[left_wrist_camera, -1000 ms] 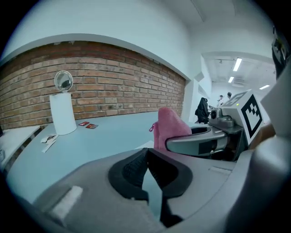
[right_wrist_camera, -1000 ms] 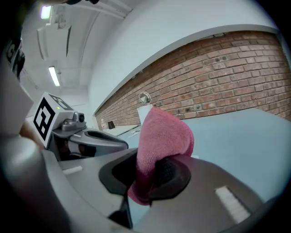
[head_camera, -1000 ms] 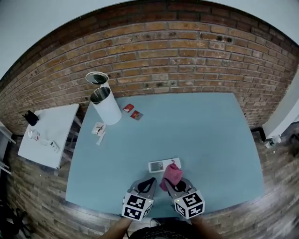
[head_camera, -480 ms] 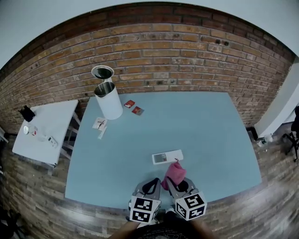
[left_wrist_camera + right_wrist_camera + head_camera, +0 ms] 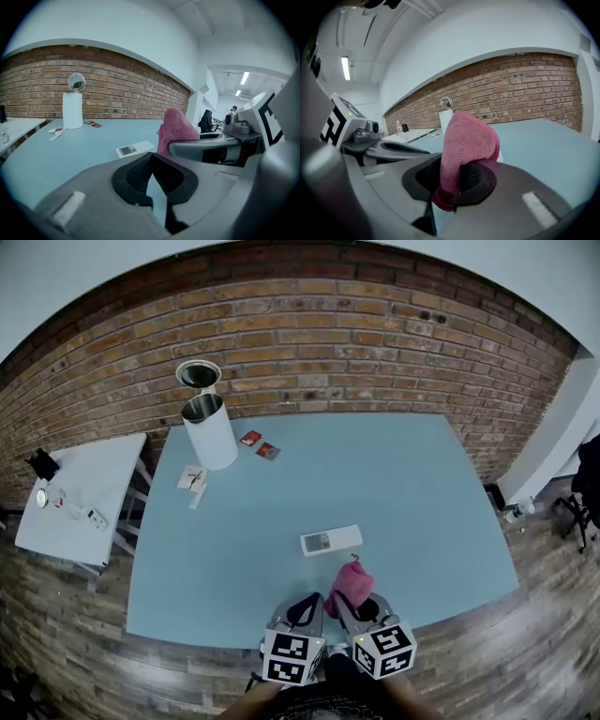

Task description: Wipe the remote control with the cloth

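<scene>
In the head view, the remote control (image 5: 330,540) lies flat on the blue table (image 5: 412,493), just ahead of both tools and apart from them. The right hand-held gripper (image 5: 345,604) carries the pink cloth (image 5: 350,579), bunched and standing up, short of the remote. A white cylindrical bin (image 5: 210,432), two red packets (image 5: 260,444) and some paper scraps (image 5: 192,479) sit well apart at the far left, so we judge the path clear.

In the left gripper view, the left hand-held gripper (image 5: 151,176) has its jaws closed together on nothing. The remote lies ahead, slightly left. We reckon it is light, stiff, smooth plastic, likely to skid under a wipe. The empty tool could pin it at its plain end.

In the right gripper view, the jaws are clamped on the cloth near its lower fold. It looks soft and limp, and its free lobe hides much of what lies ahead.
</scene>
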